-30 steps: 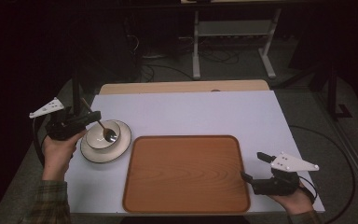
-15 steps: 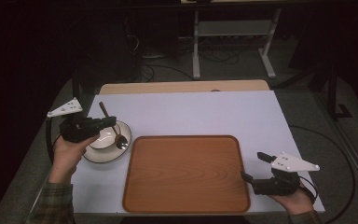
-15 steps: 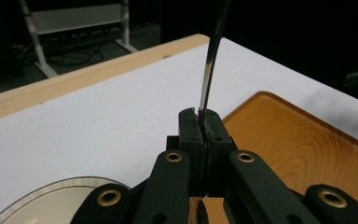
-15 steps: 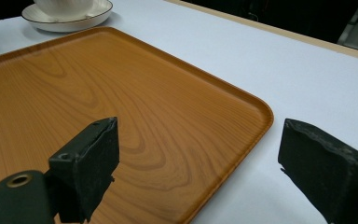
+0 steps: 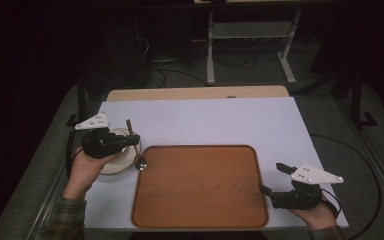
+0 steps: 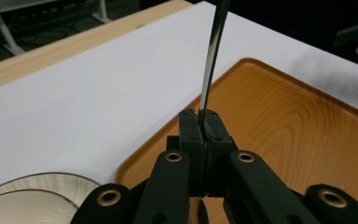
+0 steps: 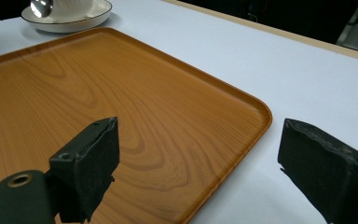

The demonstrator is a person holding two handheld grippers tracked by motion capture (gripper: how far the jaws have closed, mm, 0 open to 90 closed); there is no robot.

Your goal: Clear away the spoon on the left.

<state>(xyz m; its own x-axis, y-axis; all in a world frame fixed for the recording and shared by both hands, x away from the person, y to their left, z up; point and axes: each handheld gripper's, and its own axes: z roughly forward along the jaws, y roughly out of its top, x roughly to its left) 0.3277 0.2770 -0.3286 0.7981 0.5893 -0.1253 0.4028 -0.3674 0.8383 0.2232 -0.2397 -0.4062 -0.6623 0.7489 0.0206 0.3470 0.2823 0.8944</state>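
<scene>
My left gripper (image 5: 134, 140) is shut on the handle of a metal spoon (image 5: 139, 160). The spoon hangs bowl down at the left rim of the wooden tray (image 5: 200, 185), just right of a white plate (image 5: 114, 164). In the left gripper view the jaws pinch the spoon handle (image 6: 213, 60) above the tray (image 6: 284, 121), with the plate (image 6: 32, 196) at lower left. My right gripper (image 5: 274, 179) rests open at the tray's right edge. In the right gripper view its jaws stand wide apart, with nothing between them, over the tray's corner (image 7: 242, 112).
A white mat (image 5: 205, 120) covers the table, with a wooden strip (image 5: 195, 93) along its far edge. A metal stand (image 5: 250, 35) and cables lie on the dark floor beyond. The plate (image 7: 70, 21) sits past the tray's far corner in the right gripper view.
My left gripper has lifted the spoon off the plate and carried it right to the tray's left rim. The right gripper has stayed still.
</scene>
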